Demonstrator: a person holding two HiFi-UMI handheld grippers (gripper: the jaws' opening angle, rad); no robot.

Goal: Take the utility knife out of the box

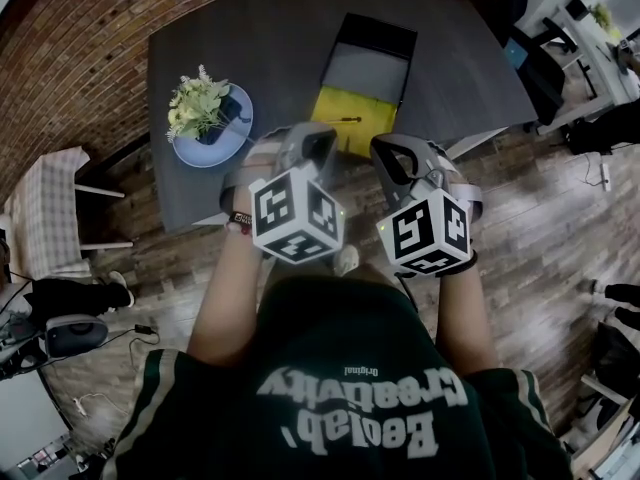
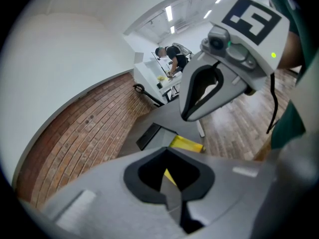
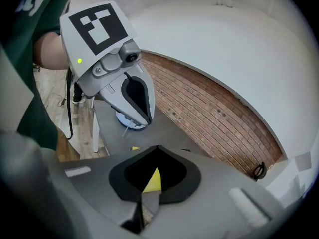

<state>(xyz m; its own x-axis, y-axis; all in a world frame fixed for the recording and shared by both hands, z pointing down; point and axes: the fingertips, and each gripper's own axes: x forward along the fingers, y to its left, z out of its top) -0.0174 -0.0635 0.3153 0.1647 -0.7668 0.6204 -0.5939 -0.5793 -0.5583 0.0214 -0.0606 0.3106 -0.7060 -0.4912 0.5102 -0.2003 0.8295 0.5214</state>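
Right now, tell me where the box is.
In the head view the open box sits near the middle of the dark table, to the right of the blue plate with the plant.

The box [image 1: 372, 68] lies open near the middle of the dark table [image 1: 250, 48]. Its black-walled half with a grey floor is at 12 o'clock, and its yellow half is at 6 o'clock. A thin dark thing, apparently the utility knife [image 1: 347, 120], lies flat across the yellow half, too small to make out.
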